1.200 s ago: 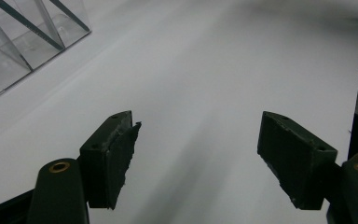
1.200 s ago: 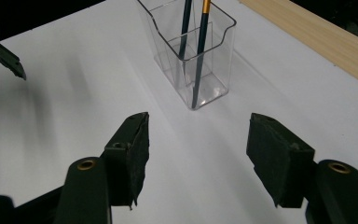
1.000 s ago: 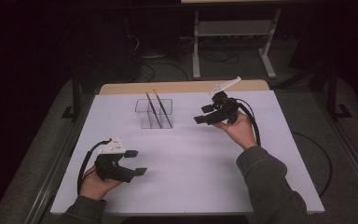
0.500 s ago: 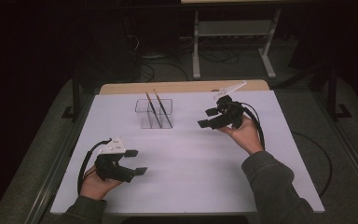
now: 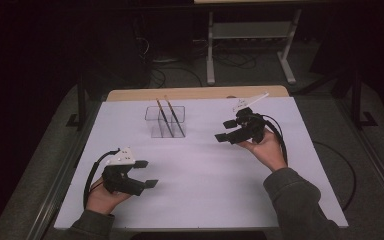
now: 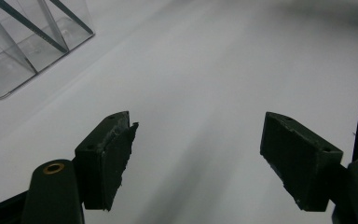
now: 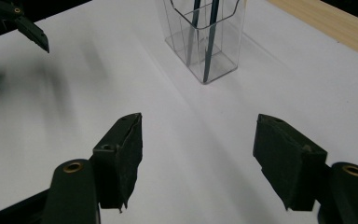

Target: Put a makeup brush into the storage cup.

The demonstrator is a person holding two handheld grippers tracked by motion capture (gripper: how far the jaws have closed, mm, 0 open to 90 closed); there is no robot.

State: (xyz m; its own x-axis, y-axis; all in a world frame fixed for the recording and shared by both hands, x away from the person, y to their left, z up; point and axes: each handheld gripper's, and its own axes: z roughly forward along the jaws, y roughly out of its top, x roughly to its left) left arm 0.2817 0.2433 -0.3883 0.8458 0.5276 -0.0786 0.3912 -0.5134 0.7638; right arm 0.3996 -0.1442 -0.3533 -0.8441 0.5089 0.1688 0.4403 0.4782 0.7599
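Seen from above, L to R: white sheet (image 5: pixel 200 190) over table, both hands at near/mid edge.

Far L, near front edge: left gripper (image 5: pixel 147 173), held low just above sheet, pointing R w/ jaws wide, nothing between; same in left gripper view (image 6: pixel 196 158), bare sheet under pads. Parked well apart from the work, prob. kept out of the way.

Centre, toward back: clear holder (image 5: pixel 166 121), upright, split into compartments. Inside: 2 dark sticks (image 5: pixel 169 116), thin, leaning, tips poking above rim – pens or brushes, too small to tell. Each seems in own compartment, not sure. Clear walls let contents show from side; lean comes from holder being wider than the sticks.

R of centre: right gripper (image 5: pixel 226 131), raised off sheet in an upturned palm, aimed L toward holder. Jaws wide, have just been opening, nothing between. In right gripper view (image 7: pixel 198 163) holder (image 7: pixel 205 42) sits straight ahead beyond pads, apart from them – lined up, likely for a reach at the sticks (image 7: pixel 210 37).
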